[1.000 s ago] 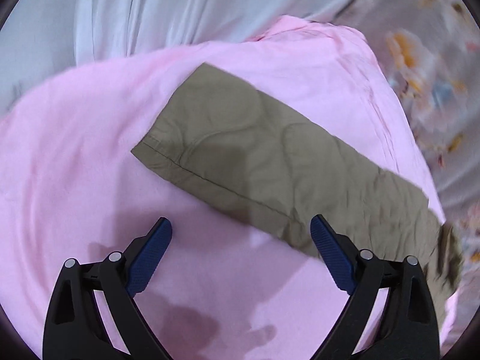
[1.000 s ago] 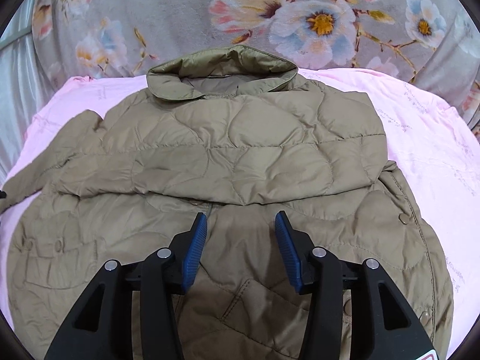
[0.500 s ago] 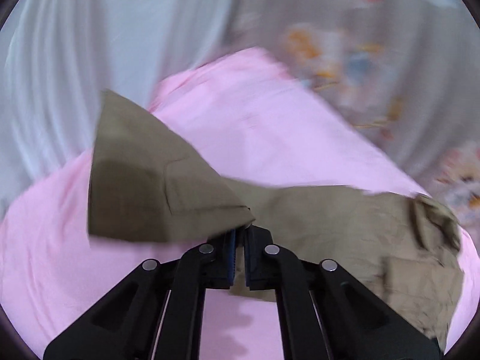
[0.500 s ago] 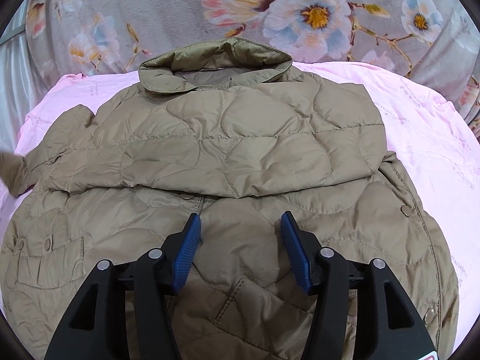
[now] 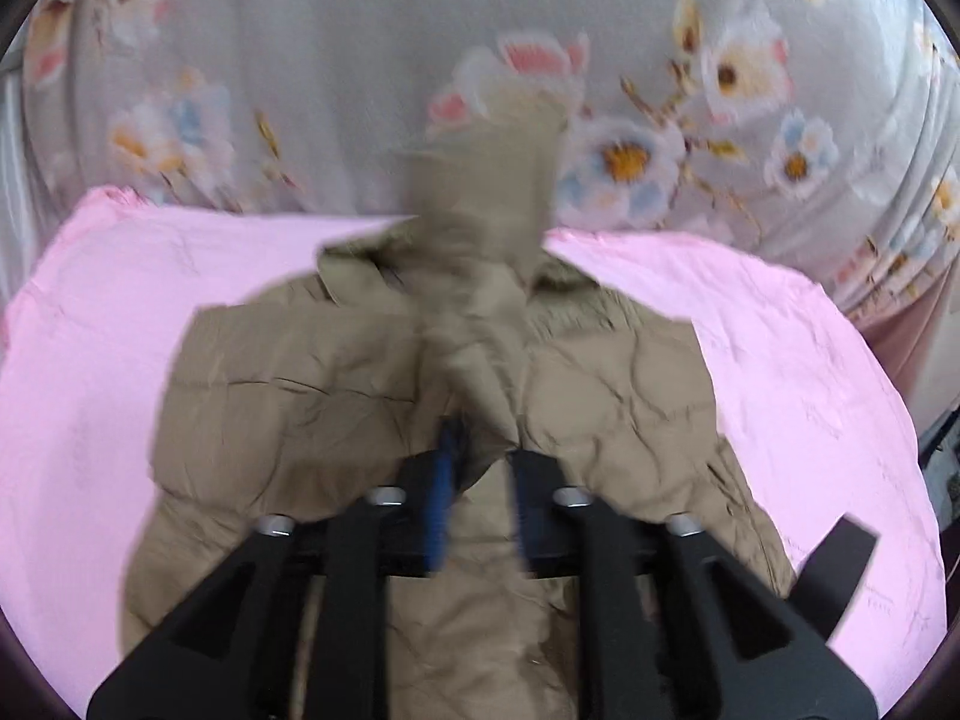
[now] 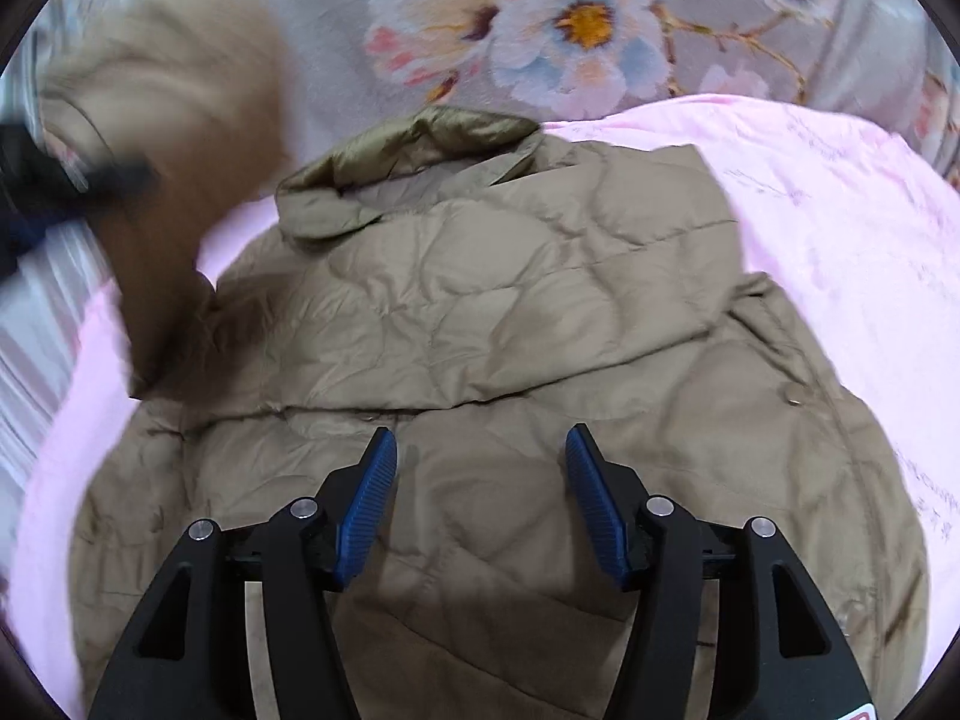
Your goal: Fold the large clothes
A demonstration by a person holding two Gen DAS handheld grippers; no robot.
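Note:
An olive quilted jacket point(image 6: 480, 324) lies front up on a pink sheet point(image 6: 840, 228), collar point(image 6: 414, 144) at the far end. One sleeve is folded across its chest. My left gripper point(image 5: 480, 468) is shut on the other sleeve point(image 5: 486, 252) and holds it raised over the jacket's point(image 5: 288, 396) middle; the sleeve is blurred by motion. In the right wrist view that raised sleeve point(image 6: 174, 138) shows at the upper left with the left gripper point(image 6: 36, 192) beside it. My right gripper point(image 6: 480, 474) is open and empty just above the jacket's lower front.
A grey floral blanket point(image 6: 540, 18) lies beyond the pink sheet point(image 5: 108, 324). Striped pale fabric point(image 6: 36, 324) shows at the left edge. A dark gap point(image 5: 942, 450) past the sheet's right edge shows in the left wrist view.
My left gripper shut on the outstretched sleeve, lifted it and swung it over the jacket's body. My right gripper opened a little wider and stayed over the lower front.

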